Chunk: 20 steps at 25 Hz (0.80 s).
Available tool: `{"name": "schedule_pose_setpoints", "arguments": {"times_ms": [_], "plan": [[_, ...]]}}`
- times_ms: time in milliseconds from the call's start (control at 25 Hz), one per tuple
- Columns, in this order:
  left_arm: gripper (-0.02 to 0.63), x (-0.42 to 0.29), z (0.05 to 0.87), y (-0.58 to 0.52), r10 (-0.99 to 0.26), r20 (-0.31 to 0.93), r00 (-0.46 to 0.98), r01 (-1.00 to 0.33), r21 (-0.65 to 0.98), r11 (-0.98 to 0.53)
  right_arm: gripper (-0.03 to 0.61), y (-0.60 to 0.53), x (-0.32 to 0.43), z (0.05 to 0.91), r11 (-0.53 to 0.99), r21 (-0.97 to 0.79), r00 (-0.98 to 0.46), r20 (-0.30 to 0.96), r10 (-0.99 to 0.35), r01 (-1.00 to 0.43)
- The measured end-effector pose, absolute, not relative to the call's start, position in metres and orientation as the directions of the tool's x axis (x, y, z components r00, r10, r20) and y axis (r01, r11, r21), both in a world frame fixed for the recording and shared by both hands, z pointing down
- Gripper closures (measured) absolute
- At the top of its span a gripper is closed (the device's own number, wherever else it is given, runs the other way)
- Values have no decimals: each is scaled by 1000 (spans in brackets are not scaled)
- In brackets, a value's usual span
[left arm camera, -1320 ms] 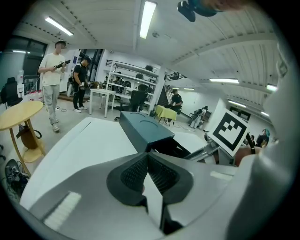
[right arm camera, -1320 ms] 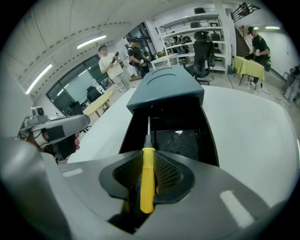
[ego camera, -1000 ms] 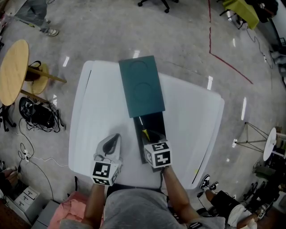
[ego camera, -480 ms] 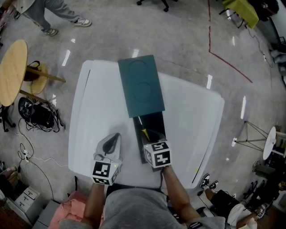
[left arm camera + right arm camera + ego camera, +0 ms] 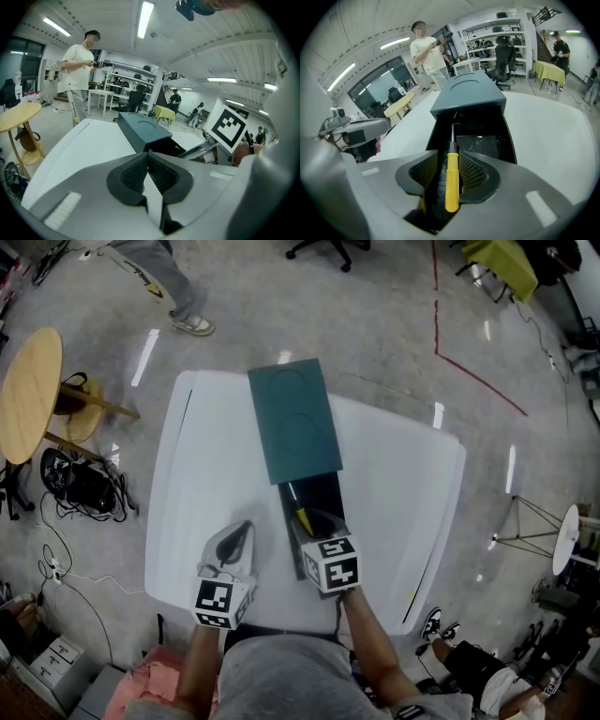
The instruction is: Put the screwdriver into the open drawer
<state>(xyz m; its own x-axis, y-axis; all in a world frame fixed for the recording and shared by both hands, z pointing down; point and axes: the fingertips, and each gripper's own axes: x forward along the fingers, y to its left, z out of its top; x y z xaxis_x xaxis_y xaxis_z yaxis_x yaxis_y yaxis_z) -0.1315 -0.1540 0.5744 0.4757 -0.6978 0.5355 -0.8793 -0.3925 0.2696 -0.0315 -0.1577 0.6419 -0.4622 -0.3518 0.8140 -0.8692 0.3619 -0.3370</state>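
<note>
Passer-by (image 5: 167,282) crossed floor (image 5: 375,324) (white table (image 5: 206,484)).

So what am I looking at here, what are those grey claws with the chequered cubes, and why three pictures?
No robot: a person holds a grey two-jaw gripper in each hand. One picture comes from a camera on the person's head, looking down; the other two ride on the grippers and look along their jaws. On the white table stands a teal box with its dark drawer pulled open. The left gripper is shut and empty. The right gripper's jaws have just been opening; the yellow-handled screwdriver lies between them, apparently loose, pointing into the drawer.
</note>
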Motion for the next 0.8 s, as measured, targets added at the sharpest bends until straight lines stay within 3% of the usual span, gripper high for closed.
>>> {"name": "schedule_pose_setpoints", "arguments": {"times_ms": [120,800], "plan": [[603,-131,568,-148,-705,525,476,-879,262,-399,410,-155,-33,632,370,-339,-472,800,-369,-865],[603,-129,506,-115,-767,428,478,-878,204,-434,434,-133,-21,553,400,-278,-472,688,-552,-873]]}}
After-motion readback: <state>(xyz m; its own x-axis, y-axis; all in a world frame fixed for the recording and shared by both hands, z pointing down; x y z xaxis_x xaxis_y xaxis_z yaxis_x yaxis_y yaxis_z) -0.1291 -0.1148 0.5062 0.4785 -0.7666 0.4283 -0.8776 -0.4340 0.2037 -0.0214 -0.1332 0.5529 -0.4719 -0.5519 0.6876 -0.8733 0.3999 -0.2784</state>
